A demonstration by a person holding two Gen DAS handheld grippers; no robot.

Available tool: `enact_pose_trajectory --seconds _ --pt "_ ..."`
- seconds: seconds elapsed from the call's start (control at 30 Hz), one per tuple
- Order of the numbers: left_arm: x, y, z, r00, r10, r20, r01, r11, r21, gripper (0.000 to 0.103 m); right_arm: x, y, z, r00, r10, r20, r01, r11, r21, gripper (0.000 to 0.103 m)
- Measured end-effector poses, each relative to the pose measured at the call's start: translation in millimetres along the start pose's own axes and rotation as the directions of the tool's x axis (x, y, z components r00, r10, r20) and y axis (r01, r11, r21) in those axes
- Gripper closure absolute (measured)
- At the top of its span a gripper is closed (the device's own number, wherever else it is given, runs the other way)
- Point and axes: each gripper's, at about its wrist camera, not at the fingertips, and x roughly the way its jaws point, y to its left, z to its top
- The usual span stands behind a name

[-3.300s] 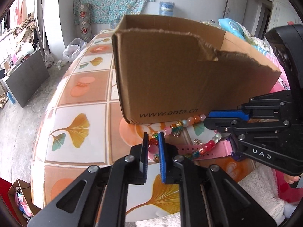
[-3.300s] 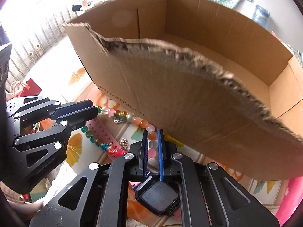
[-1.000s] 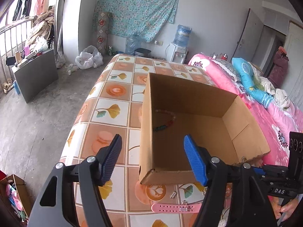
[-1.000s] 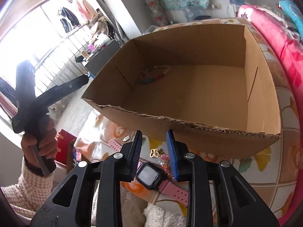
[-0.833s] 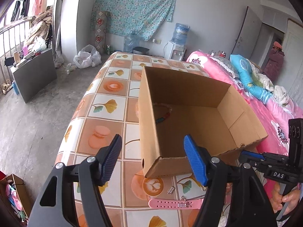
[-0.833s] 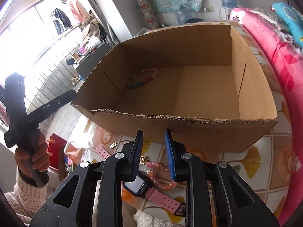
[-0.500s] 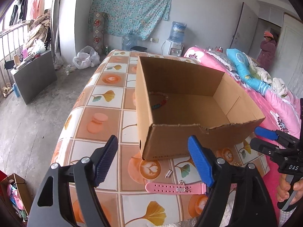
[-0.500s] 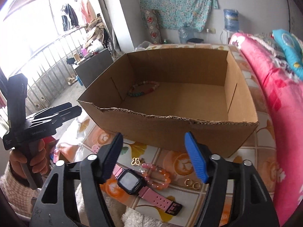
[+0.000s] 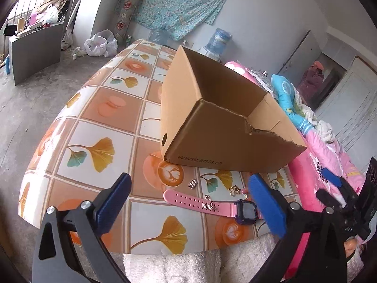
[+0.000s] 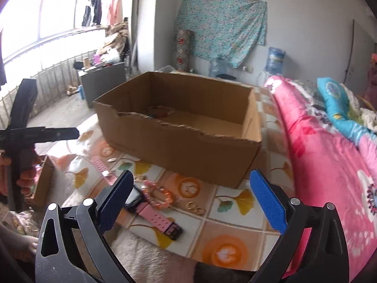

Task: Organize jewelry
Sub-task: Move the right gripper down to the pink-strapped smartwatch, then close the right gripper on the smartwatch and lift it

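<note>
An open cardboard box (image 9: 226,141) (image 10: 188,146) stands on the tiled table; a beaded bracelet (image 10: 157,112) lies inside at its far left. In front of the box lie a pink watch (image 9: 212,204) (image 10: 155,217), a pink bead bracelet (image 10: 159,193), two gold rings (image 10: 195,208), a small clip (image 9: 192,183) and a gold charm (image 9: 234,190). My left gripper (image 9: 190,205) is open and empty above the watch strap. My right gripper (image 10: 190,200) is open and empty above the rings; it also shows in the left wrist view (image 9: 329,184).
The table (image 9: 99,127) has a patterned cloth with leaf tiles; its near edge carries a white towel (image 9: 183,266). A pink bed (image 10: 325,160) lies to the right. A small cardboard box (image 10: 43,181) sits at the left.
Both grippers have pulled back and lowered from the box. The right gripper opened wide. The colourful bracelet lies in the box.
</note>
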Motion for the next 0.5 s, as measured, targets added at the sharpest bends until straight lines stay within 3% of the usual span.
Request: enact_pose_trajectory --seconds 0.03,0.13,0.2,0.37,0.5 --pt "0 3 0 1.000 -0.018 0.002 0.018 1.000 -0.005 0.005 8 7 -3 0.999 0.044 -0.024 -0.044 0.999 -0.003 0.009" --pt "1 8 -1 0.999 -0.036 -0.002 0.036 0.999 -0.015 0.005 34 28 -10 0.987 0.118 -0.108 -0.121 0.992 -0.023 0.029" --pt "4 7 -4 1.000 -0.023 -0.012 0.023 1.000 0.020 0.005 50 40 -12 0.979 0.149 -0.140 -0.155 0.987 -0.034 0.034" --pt "8 -6 -17 0.999 0.054 -0.006 -0.052 0.983 0.176 0.005 78 54 -18 0.958 0.175 -0.225 -0.192 0.980 -0.054 0.048" --pt "13 -15 -28 0.994 0.109 0.000 -0.104 0.956 0.274 0.005 83 60 -24 0.954 0.153 -0.259 -0.183 0.978 -0.098 0.050"
